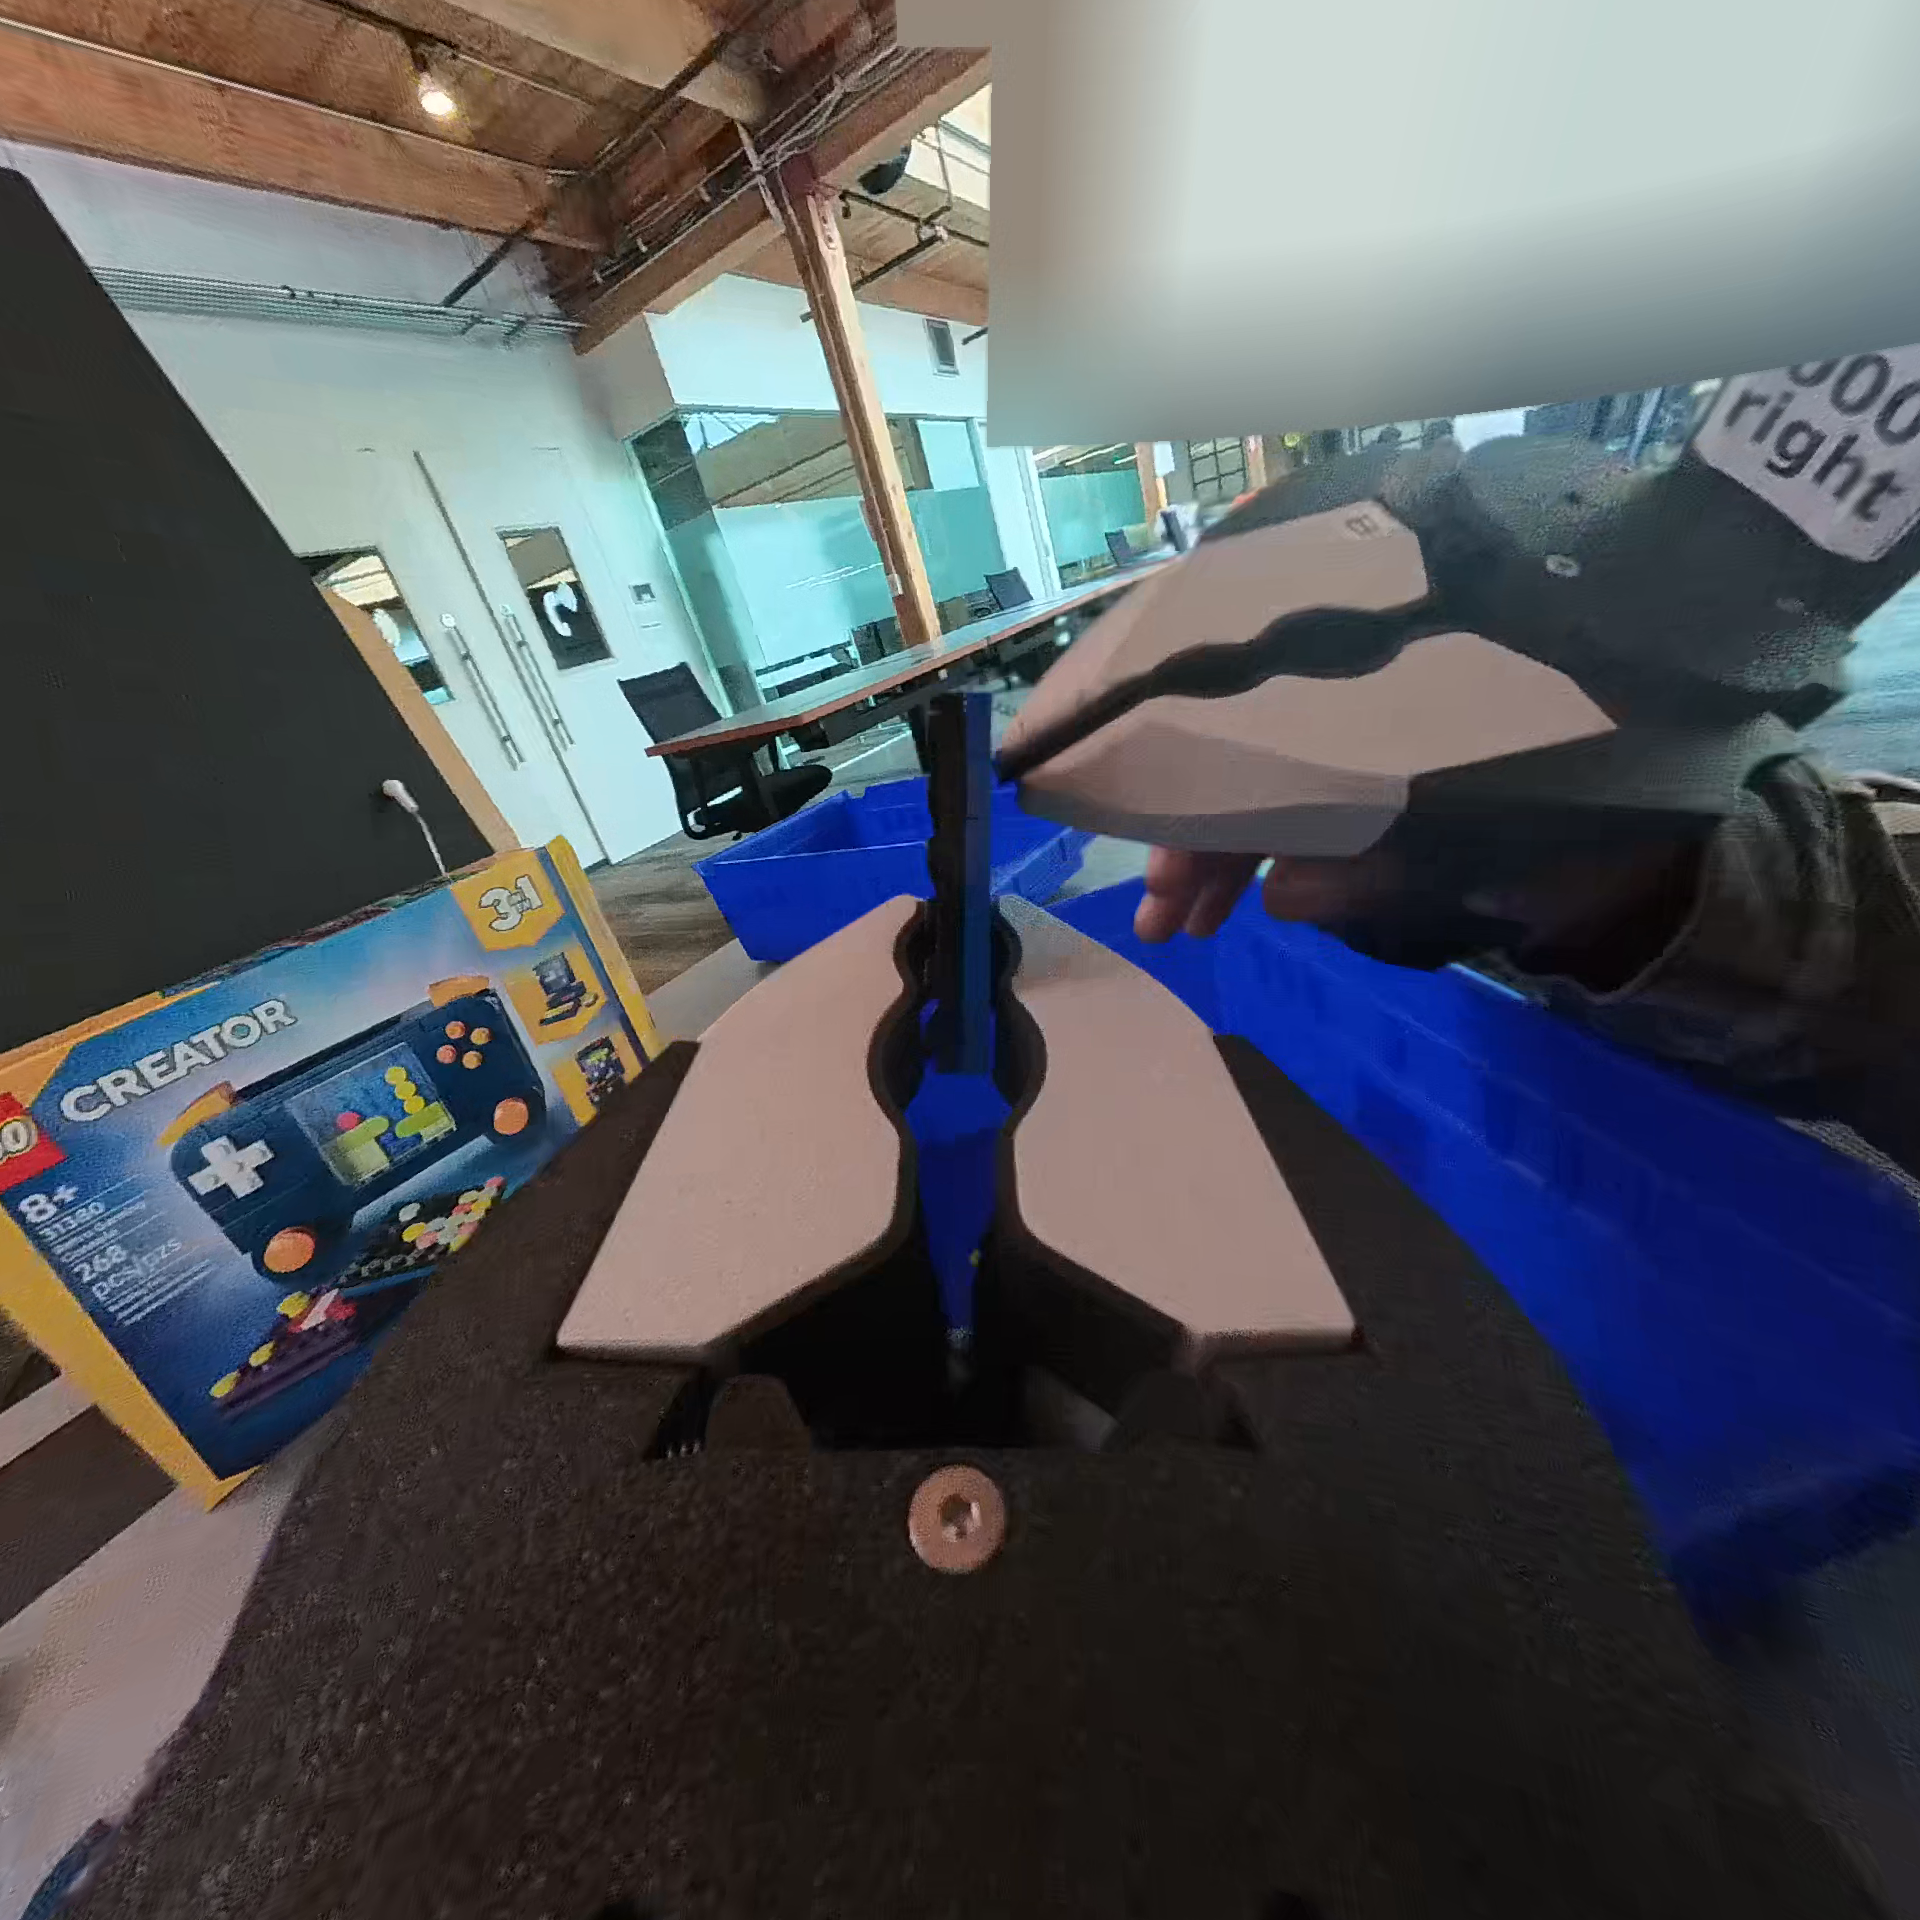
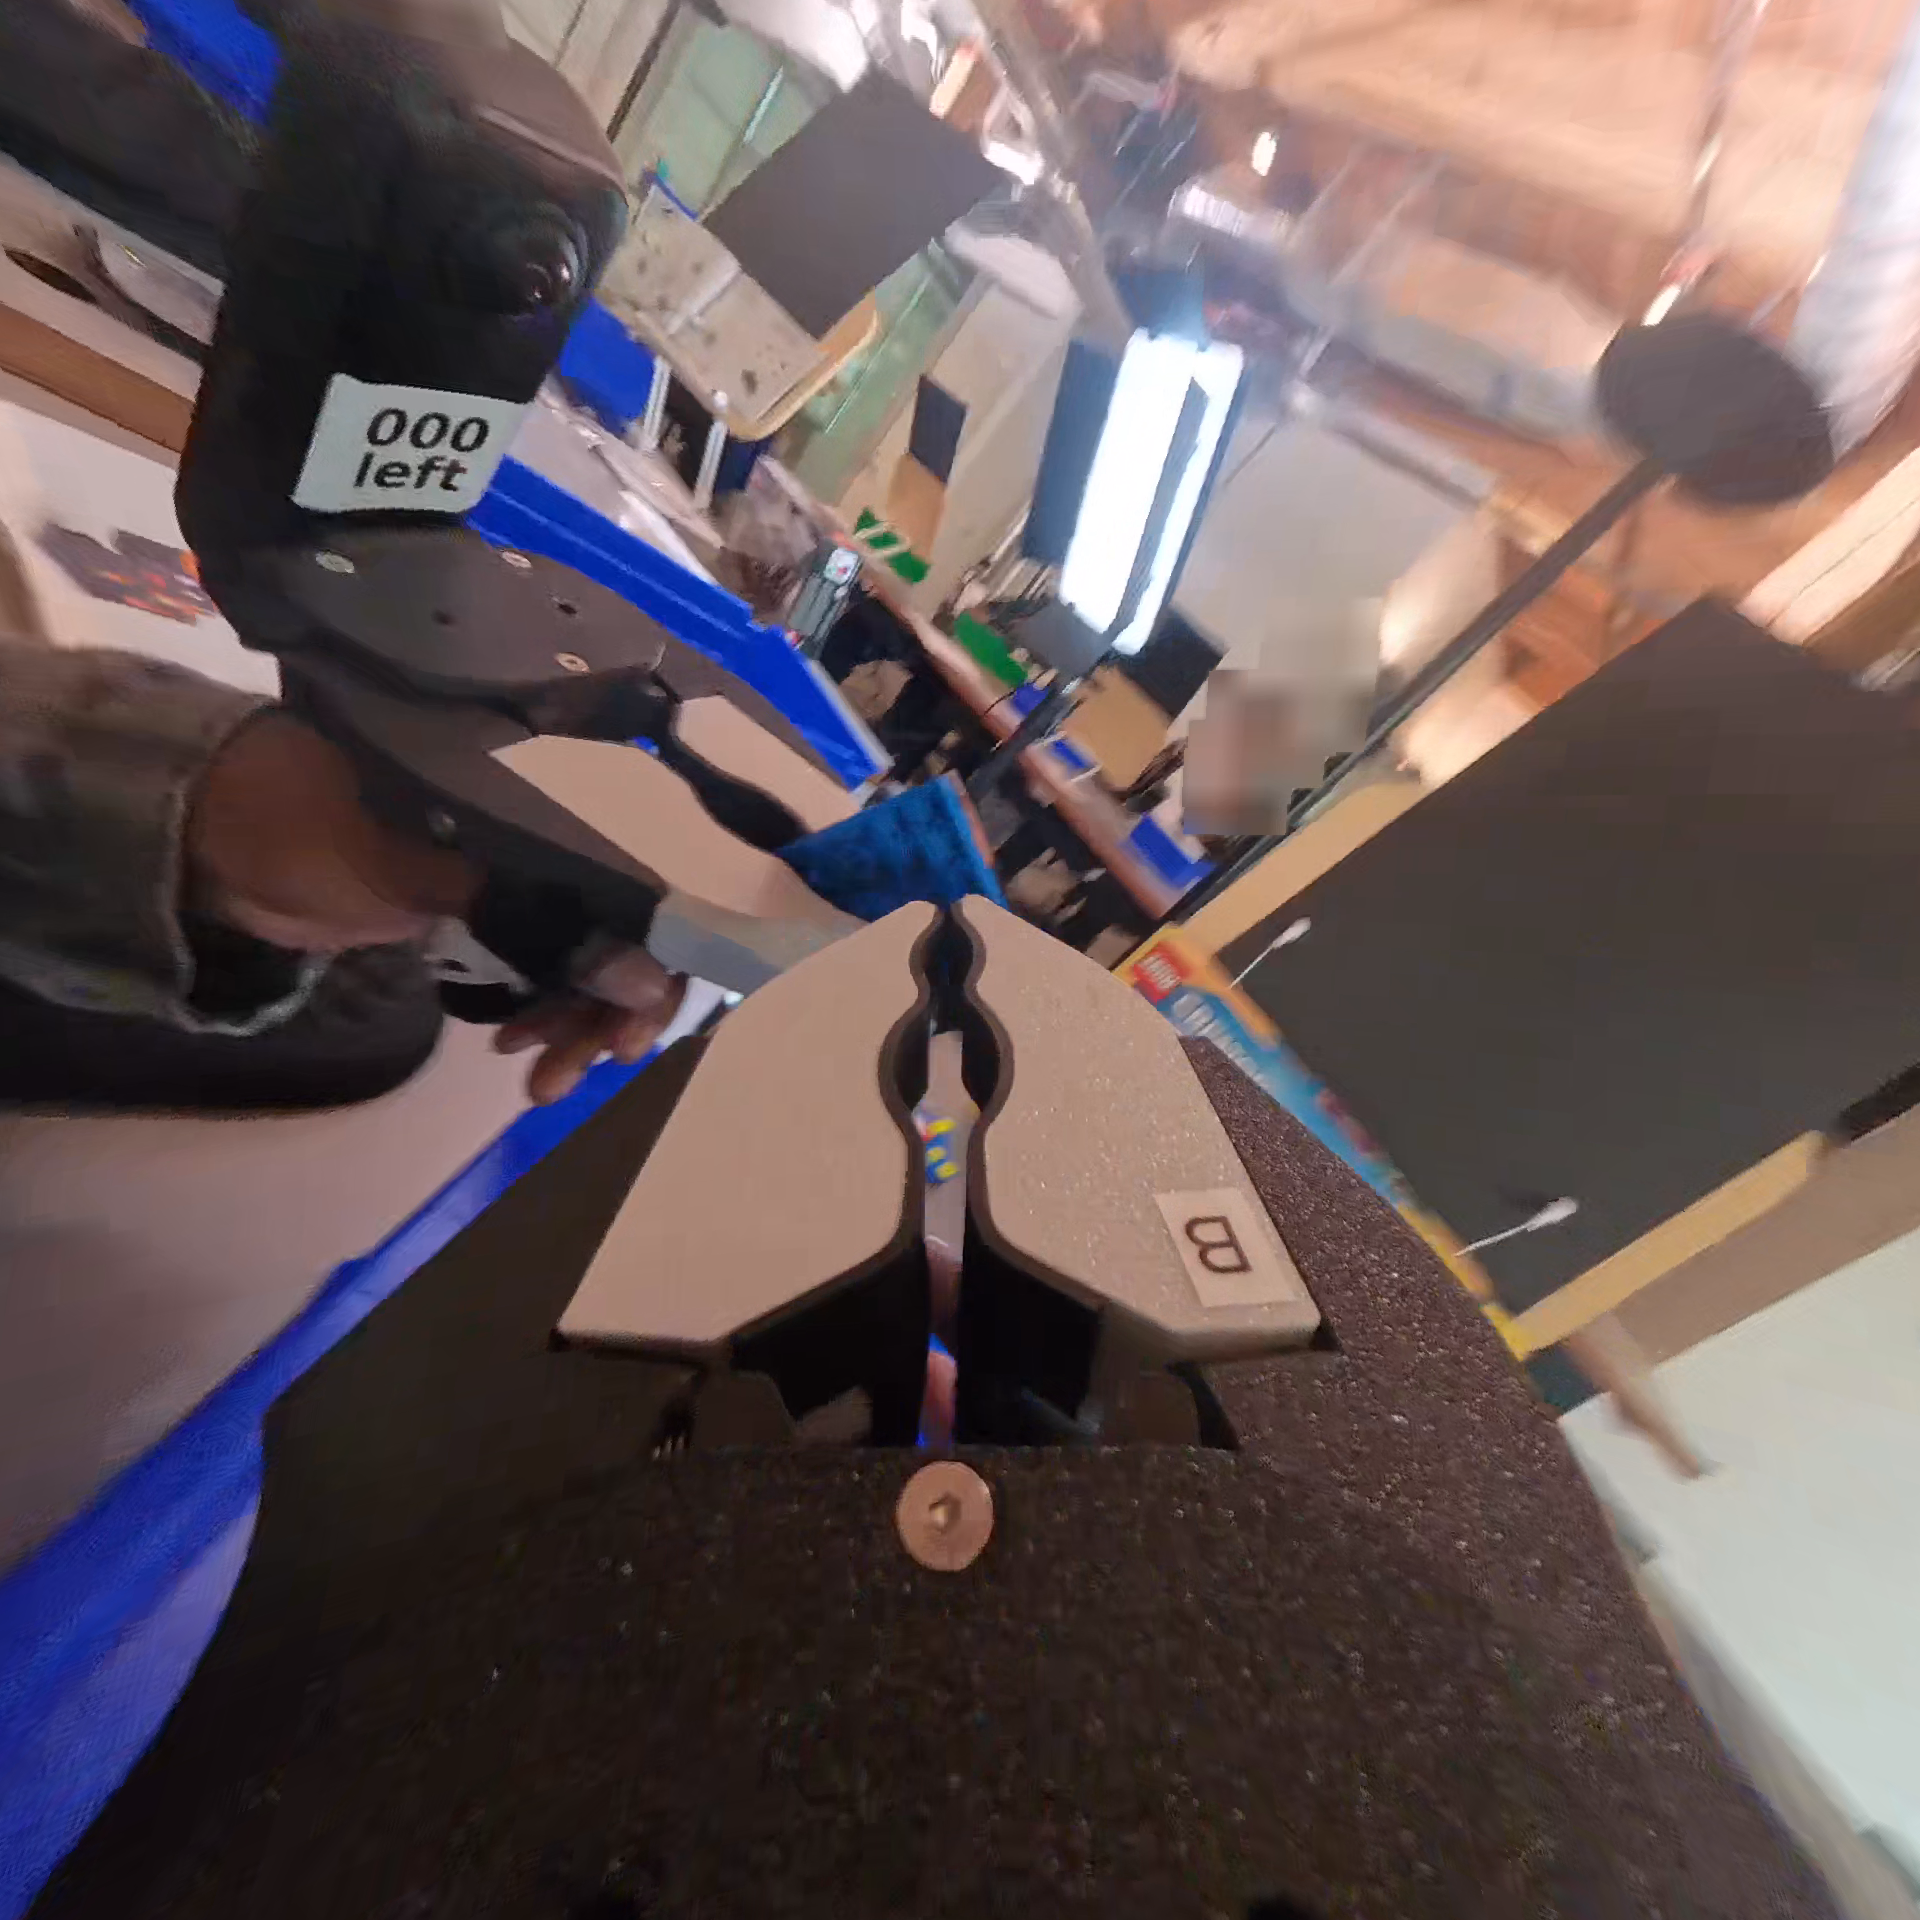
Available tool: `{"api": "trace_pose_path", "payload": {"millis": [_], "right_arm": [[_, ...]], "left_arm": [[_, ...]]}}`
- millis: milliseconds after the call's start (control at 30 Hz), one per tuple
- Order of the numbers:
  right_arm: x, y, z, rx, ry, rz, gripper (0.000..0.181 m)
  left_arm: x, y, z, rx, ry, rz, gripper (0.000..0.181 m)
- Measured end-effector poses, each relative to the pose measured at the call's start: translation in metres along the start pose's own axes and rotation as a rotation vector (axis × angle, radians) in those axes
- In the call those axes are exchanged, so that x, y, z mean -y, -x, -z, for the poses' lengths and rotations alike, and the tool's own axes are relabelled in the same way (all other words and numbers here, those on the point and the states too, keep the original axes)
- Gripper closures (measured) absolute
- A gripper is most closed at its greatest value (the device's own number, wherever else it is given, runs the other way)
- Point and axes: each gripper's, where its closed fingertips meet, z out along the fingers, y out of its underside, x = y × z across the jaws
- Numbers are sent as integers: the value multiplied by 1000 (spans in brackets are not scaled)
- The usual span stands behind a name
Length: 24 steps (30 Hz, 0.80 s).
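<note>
Blue bins (image 1: 1455,1091) line the surface; left claw (image 1: 961,925) clamps a blue plate (image 1: 966,1039); right claw (image 2: 948,914) closed.

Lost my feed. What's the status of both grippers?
Left gripper shut on blue plate assembly. Right gripper closed, tip against the assembly's top edge. Toy box left, blue bins right.

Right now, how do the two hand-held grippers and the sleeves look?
Each hand-held gripper, left and right, has a rough black body, two flat beige fingers with wavy black inner edges, a white label and one round screw. The sleeves are mottled grey-green.
</note>
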Motion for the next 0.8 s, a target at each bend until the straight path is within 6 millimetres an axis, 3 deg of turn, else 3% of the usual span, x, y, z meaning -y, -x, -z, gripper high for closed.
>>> {"api": "trace_pose_path", "payload": {"millis": [33, 100, 233, 300, 433, 533, 633, 700, 800], "right_arm": [[6, -2, 3, -1, -45, 66, 171], [11, -5, 8, 28, -65, 119, 163], [4, 7, 9, 220, -9, 131, 163], [2, 5, 7, 187, 17, 193, 179], [-2, 6, 4, 82, 57, 288, 181], [-5, 21, 1, 111, 77, 311, 181], [-13, 45, 0, 238, 122, 304, 181], [-14, 27, 3, 132, 126, 388, 181], [-8, 23, 6, 174, 66, 218, 177]], "left_arm": [[1, -4, 1, -35, -7, 2, 174], [0, -9, 3, -85, -18, -3, 174], [-7, -12, 5, -75, 26, -83, 173], [-8, -12, 4, -66, 35, -88, 173], [-14, -8, 2, -18, 90, -61, 174], [-25, -10, -1, -12, 159, -56, 173], [-26, 4, 5, 14, 160, -12, 174], [-28, 7, 10, -8, 179, 2, 174], [-39, 5, 12, -14, 225, -70, 174]]}}
